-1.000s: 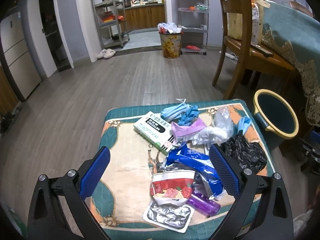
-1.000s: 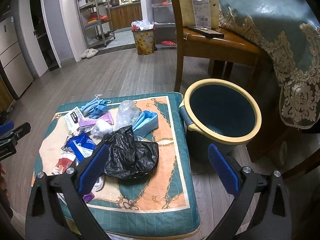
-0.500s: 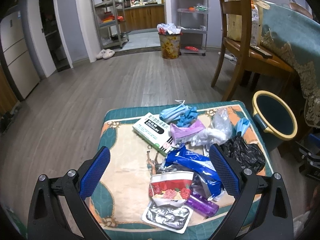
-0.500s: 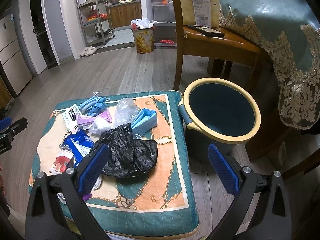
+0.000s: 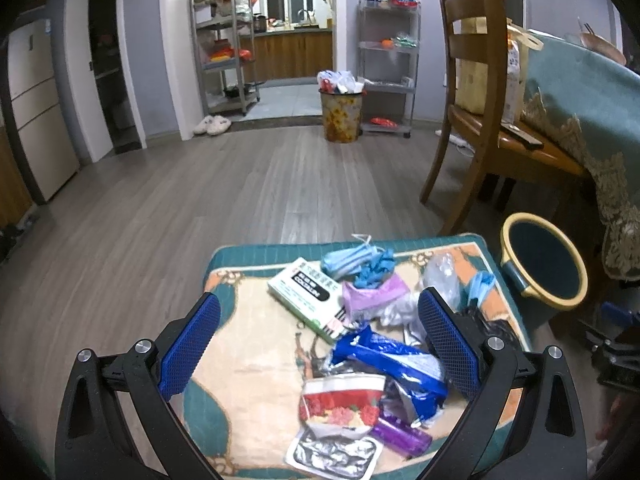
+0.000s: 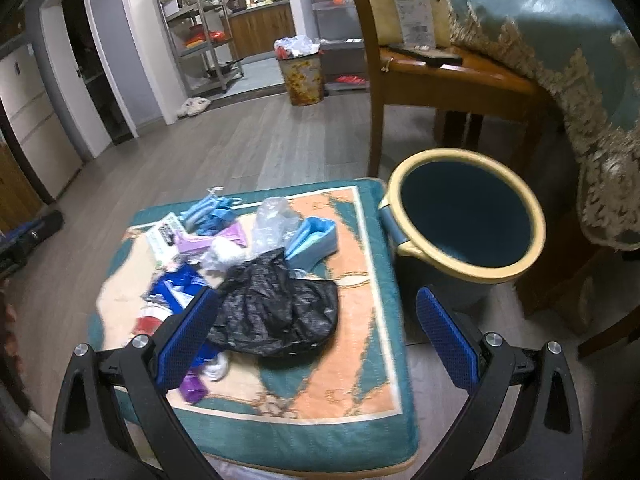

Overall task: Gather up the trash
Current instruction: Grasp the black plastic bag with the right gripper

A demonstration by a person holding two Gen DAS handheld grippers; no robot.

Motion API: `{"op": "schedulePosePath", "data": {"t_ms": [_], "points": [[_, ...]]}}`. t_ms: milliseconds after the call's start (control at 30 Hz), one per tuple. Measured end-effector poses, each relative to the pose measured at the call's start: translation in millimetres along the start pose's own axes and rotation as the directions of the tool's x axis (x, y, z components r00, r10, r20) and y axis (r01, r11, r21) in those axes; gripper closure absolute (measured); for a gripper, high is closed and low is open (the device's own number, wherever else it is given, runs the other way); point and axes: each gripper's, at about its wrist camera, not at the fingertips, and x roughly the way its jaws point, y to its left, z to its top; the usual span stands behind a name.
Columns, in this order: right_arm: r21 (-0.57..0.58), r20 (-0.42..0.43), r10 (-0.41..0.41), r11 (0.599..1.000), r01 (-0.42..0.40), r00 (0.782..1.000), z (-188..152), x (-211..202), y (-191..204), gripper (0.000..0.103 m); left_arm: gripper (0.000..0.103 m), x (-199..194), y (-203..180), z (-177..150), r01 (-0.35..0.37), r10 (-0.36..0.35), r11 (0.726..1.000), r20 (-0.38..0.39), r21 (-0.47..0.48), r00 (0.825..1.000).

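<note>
Trash lies piled on a teal and orange cushion: a white medicine box, a blue wrapper, a red and white packet, a purple tube, blue masks and a black plastic bag. A dark bin with a yellow rim stands right of the cushion. My left gripper is open above the pile. My right gripper is open, over the cushion's right part near the black bag.
A wooden chair and a table with a teal lace-edged cloth stand behind the bin. A full flowered bin and metal shelves stand far across the wooden floor.
Both grippers have drawn a little closer to the cushion; the pile and the bin look larger. Both stay open and empty.
</note>
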Motion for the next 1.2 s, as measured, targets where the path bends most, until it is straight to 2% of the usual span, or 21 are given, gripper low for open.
{"op": "schedulePosePath", "data": {"t_ms": [100,200,333,467,533,633,733,867,900,1033,1133,1200], "points": [[0.047,-0.016,0.091,0.995,-0.09,0.996,16,2,-7,0.005,0.005,2,3,13,0.019,-0.02,0.999,0.019,0.035,1.0],[0.0,-0.018,0.087,0.996,-0.087,0.996,35,2,-9,0.005,0.005,7,7,29,0.041,-0.042,0.998,0.032,0.042,0.999],[-0.048,-0.035,0.065,0.997,-0.067,0.997,52,11,-14,0.005,0.005,30,18,44,0.099,-0.099,0.995,0.007,-0.01,0.995],[0.004,-0.061,0.051,0.999,-0.051,0.997,50,30,-27,0.005,0.005,59,22,46,0.063,-0.063,0.998,0.006,0.02,0.998],[0.006,-0.1,0.076,0.997,-0.076,0.992,43,42,-28,0.005,0.005,80,26,43,0.062,-0.062,0.998,-0.025,0.012,0.998],[-0.022,-0.139,0.069,0.997,-0.073,0.988,34,57,-22,0.005,0.005,104,27,38,0.07,-0.07,0.997,-0.07,0.011,0.995],[0.013,-0.184,0.084,0.996,-0.083,0.979,24,72,-21,0.005,0.006,132,21,27,0.055,-0.046,0.996,-0.131,0.066,0.99],[0.03,-0.211,0.088,0.996,-0.084,0.973,16,87,-20,0.005,0.009,157,14,13,0.118,-0.107,0.992,-0.204,0.041,0.973],[0.028,-0.216,0.084,0.996,-0.079,0.973,14,90,-20,0.006,0.01,161,10,11,0.127,-0.115,0.991,-0.213,0.043,0.97],[0.03,-0.258,0.078,0.997,-0.073,0.963,7,105,-20,0.014,0.035,169,-9,7,0.161,-0.134,0.981,-0.221,0.108,0.966],[0.047,-0.264,0.083,0.996,-0.074,0.961,5,108,-21,0.017,0.037,164,-23,8,0.24,-0.207,0.958,-0.203,0.157,0.957],[0.039,-0.271,0.09,0.996,-0.082,0.958,4,108,-19,0.018,0.038,160,-38,7,0.298,-0.259,0.937,-0.206,0.182,0.943]]}}
